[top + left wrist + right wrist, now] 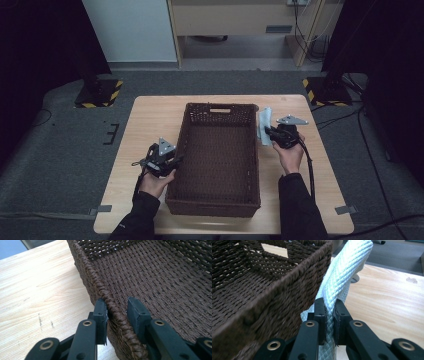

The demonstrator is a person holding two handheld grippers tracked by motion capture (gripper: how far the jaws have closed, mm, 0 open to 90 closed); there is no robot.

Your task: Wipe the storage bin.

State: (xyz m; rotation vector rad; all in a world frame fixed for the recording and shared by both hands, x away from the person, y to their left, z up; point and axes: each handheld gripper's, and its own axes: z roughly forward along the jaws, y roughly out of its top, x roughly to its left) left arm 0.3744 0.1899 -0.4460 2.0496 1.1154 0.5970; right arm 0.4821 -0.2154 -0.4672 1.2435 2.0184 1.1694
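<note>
- Two grippers are at work over a pale wooden table (150,112), each held in one of the person's hands, with a dark brown woven basket (218,202) standing between them in the middle of the tabletop.
- On the left, the left gripper (170,162) sits at the basket's left long wall, toward the near end.
- From the left gripper view, its jaws straddle the braided rim (110,306): one jaw outside over the wood, the other inside over the woven floor. The outer pad touches the rim; the inner one stands a little off it, so the rim is between the jaws but not pinched.
- On the right, the right gripper (270,132) is just outside the basket's right wall, toward the far end, a grey three-cornered plate on top of it.
- Its jaws are clamped tight on a pale blue-white cloth (344,272) with a quilted diamond texture, bunched into a thick fold.
- That cloth rises from the jaws and hangs just beside the basket's right rim, over the table rather than inside the basket; I cannot tell whether it brushes the wicker.
- Inside, the basket's woven floor lies bare, and a handle slot is cut in its far wall.
</note>
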